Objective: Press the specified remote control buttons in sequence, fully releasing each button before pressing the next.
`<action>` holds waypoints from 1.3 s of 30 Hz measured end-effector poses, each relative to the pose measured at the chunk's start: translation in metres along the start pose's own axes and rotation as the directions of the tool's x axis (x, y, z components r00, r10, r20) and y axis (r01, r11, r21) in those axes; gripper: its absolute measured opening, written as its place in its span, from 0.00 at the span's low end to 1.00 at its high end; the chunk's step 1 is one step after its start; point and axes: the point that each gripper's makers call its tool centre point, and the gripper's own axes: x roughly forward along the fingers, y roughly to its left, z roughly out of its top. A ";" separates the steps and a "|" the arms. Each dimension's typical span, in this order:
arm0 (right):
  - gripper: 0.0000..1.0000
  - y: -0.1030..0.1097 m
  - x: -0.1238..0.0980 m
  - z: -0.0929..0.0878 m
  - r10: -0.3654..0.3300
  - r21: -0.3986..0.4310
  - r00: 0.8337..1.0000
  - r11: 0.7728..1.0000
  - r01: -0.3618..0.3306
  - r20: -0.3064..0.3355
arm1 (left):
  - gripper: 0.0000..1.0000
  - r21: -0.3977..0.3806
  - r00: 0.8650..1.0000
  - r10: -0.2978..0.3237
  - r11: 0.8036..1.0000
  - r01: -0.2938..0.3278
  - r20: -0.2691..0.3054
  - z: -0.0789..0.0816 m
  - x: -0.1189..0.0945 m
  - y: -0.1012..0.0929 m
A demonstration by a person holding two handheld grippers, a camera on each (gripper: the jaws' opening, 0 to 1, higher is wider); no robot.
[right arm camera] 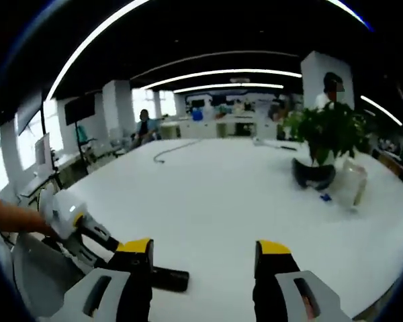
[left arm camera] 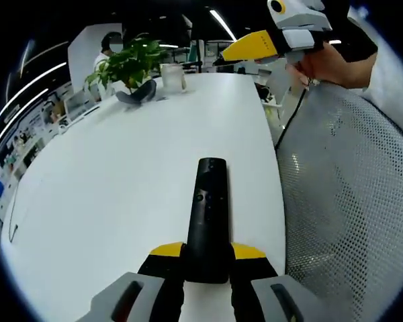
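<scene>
A long black remote [left arm camera: 208, 215] points away from me over the white table [left arm camera: 107, 181]. My left gripper [left arm camera: 208, 253] is shut on its near end, one yellow-tipped jaw on each side. My right gripper [left arm camera: 238, 50] hangs above the table's far right edge, held by a hand [left arm camera: 332, 64]. In the right gripper view, my right gripper [right arm camera: 205, 251] stands open above the table with nothing between its jaws. There the left gripper [right arm camera: 97, 235] comes in from the left holding the remote [right arm camera: 169, 278], partly hidden behind the right gripper's left jaw.
At the far end of the table stand a potted plant [left arm camera: 127, 64], a clear mug [left arm camera: 173, 77] and a dark curved object [left arm camera: 138, 94]. A white mesh chair back [left arm camera: 349, 194] stands along the right edge. A thin cable [right arm camera: 168, 151] lies on the table.
</scene>
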 end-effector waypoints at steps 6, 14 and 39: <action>0.59 -0.002 0.001 -0.003 -0.018 0.000 1.000 1.000 0.018 -0.015 | 0.24 0.024 0.999 -0.004 1.000 0.005 -0.043 -0.003 -0.002 0.021; 0.57 -0.004 0.001 -0.006 -0.026 -0.006 0.999 1.000 0.026 -0.029 | 0.24 0.037 0.997 0.013 0.999 -0.010 -0.080 -0.005 -0.004 0.051; 0.54 -0.003 0.003 -0.011 -0.033 -0.037 0.998 0.999 0.031 -0.060 | 0.23 0.136 0.977 0.085 0.989 -0.059 -0.196 -0.003 0.000 0.119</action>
